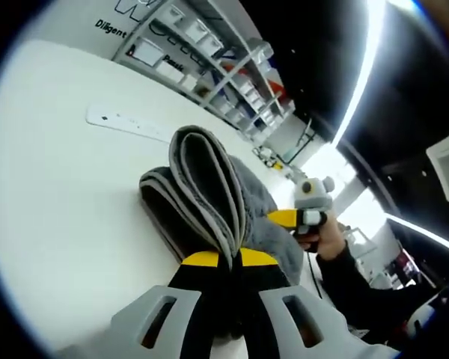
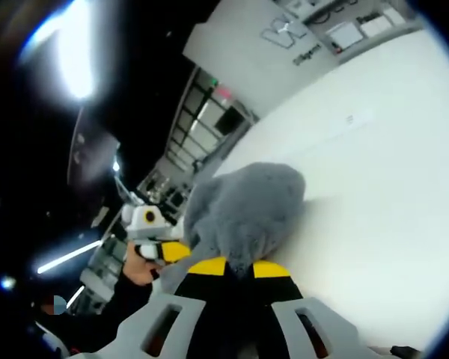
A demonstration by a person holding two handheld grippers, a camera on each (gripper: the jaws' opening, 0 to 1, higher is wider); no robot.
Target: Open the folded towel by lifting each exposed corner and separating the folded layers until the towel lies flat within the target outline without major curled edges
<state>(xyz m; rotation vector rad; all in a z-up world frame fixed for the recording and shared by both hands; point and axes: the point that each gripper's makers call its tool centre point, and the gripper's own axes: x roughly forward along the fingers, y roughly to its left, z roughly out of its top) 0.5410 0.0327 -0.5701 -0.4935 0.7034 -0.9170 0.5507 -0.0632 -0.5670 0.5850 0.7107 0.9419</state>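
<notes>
A grey towel (image 1: 209,194) rises in folded layers with pale edges above the white table (image 1: 67,187). My left gripper (image 1: 223,258) is shut on its bunched layers between yellow-tipped jaws. The right gripper (image 1: 303,218) comes in from the right, held by a hand, touching the towel's far side. In the right gripper view the towel (image 2: 243,209) is a fluffy grey mound, and my right gripper (image 2: 239,267) is shut on its lower edge. The left gripper (image 2: 153,239) appears at the left beside the cloth, with a dark sleeve below it.
A thin white strip (image 1: 131,123) lies flat on the table beyond the towel. Shelving with boxes (image 1: 217,60) stands behind the table's far edge. A wall with lettering (image 2: 299,37) runs past the table (image 2: 389,179). Broad bare tabletop surrounds the towel.
</notes>
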